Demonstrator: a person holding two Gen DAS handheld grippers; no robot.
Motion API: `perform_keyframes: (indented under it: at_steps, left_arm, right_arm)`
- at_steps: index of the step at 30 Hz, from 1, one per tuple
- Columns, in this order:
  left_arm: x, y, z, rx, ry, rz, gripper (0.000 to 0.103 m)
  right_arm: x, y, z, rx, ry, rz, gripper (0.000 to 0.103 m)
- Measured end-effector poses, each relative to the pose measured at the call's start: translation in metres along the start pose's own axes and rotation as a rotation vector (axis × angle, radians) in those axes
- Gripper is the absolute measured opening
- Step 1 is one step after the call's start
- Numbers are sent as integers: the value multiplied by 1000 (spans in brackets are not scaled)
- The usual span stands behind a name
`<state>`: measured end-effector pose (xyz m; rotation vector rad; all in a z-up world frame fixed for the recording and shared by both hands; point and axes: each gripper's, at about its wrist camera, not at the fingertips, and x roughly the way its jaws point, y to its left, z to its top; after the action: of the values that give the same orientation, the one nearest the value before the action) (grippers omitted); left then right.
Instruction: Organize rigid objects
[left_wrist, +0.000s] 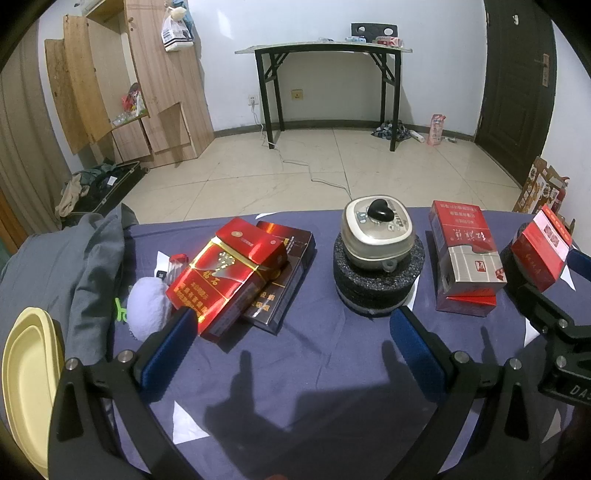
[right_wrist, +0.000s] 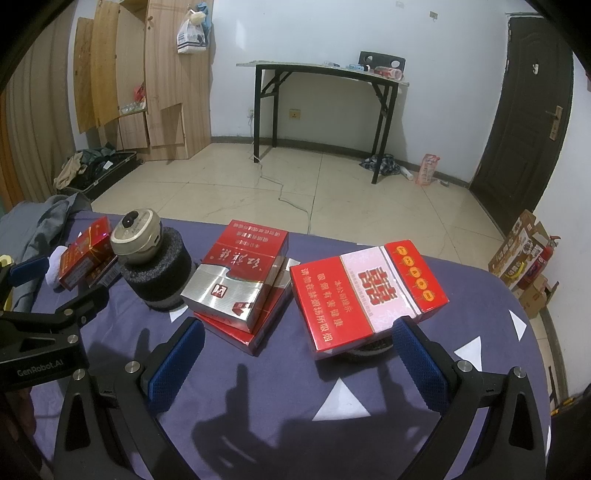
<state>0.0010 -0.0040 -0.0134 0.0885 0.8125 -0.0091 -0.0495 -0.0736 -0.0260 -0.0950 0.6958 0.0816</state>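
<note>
Both grippers were held low over the near edge of the worktop (left_wrist: 314, 369), which was covered in a blue cloth. The left gripper (left_wrist: 291, 343) was seen with its jaws spread wide and nothing between them; the right gripper (right_wrist: 299, 354) likewise stood open and empty.

The foam ring (left_wrist: 376, 284), with a small tin (left_wrist: 376, 232) seated on top of it, is taken as the landmark. To the left of the ring a glossy red box (left_wrist: 225, 273) was found leaning across a dark box (left_wrist: 284, 266), with a white pouch (left_wrist: 147, 306) touching the red box's near corner. Just right of the ring a silver-and-red box (right_wrist: 229, 288) lay stacked on a flat red box (right_wrist: 243, 332), the two slightly askew. Farther right of the ring, a red-and-pink box (right_wrist: 369, 295) was tilted up on something dark beneath it; what that support was could not be made out for certain.

The sorting was judged to be partly done: the boxes had been gathered into three rough piles in a row, but none was squared up, and two boxes sat tilted. Straightening the stacks and levelling the tilted boxes appeared to be left. No box was in either gripper's hold.
</note>
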Motion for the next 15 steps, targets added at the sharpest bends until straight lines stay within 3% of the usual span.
perform_keyframes:
  at_steps: [15]
  left_arm:
    - [-5,14,4,-24,6,-18,103]
  right_arm:
    - [-5,-5,2,3,-13,8,102]
